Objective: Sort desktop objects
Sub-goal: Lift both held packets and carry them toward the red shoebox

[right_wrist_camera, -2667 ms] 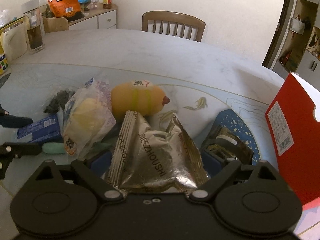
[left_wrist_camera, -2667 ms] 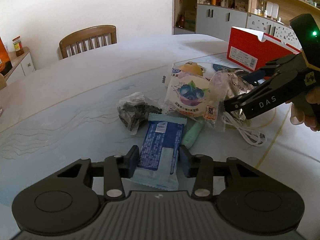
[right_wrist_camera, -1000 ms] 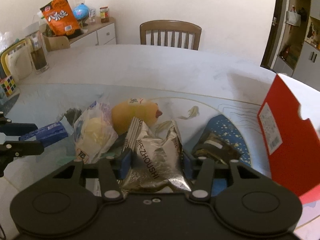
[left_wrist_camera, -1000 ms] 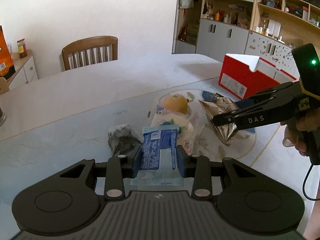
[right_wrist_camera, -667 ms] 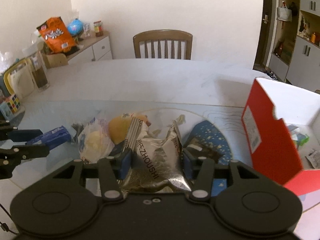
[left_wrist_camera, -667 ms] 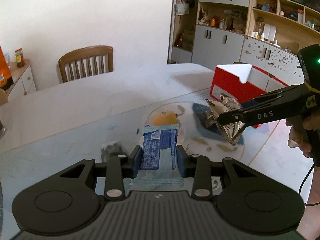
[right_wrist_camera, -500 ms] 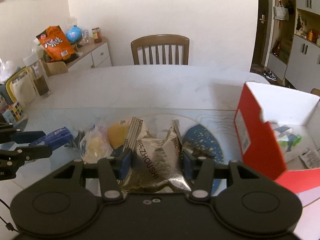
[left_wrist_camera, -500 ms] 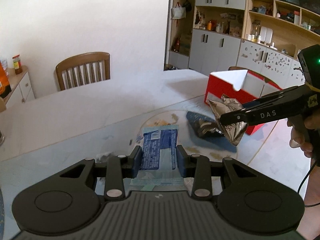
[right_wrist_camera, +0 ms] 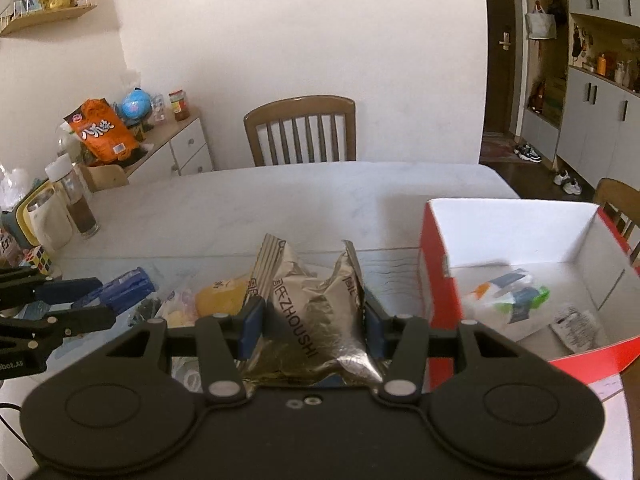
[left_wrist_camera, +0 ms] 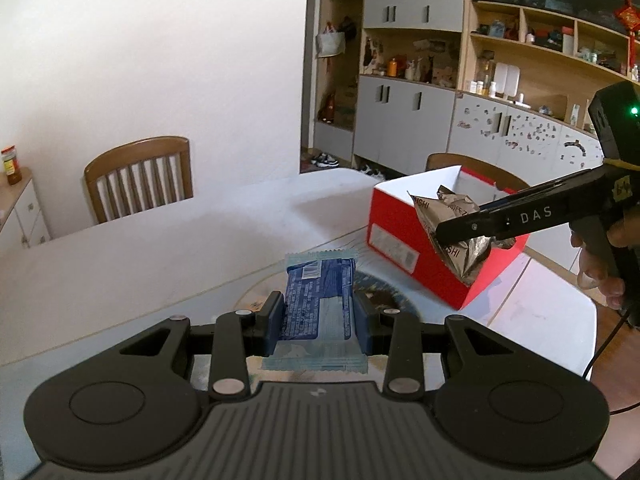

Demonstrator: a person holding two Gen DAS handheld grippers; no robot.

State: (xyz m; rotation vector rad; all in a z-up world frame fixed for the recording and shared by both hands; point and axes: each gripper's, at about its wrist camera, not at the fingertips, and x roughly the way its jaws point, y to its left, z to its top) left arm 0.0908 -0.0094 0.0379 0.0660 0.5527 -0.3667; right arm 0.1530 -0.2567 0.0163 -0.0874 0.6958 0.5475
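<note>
Right gripper [right_wrist_camera: 312, 330] pinches the silver packet [right_wrist_camera: 316, 312], left gripper [left_wrist_camera: 319, 320] the blue packet [left_wrist_camera: 316, 300]; released short of the red box [right_wrist_camera: 436, 280] on the right, either probably misses.

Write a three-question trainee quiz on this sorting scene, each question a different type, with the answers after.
1. True or false: the left gripper holds a blue packet.
2. What does the right gripper hold? A) yellow toy B) silver foil pouch C) cable
3. Fill in: the open box near the right gripper is ___ outside.

Key: 1 true; 2 B; 3 red.
</note>
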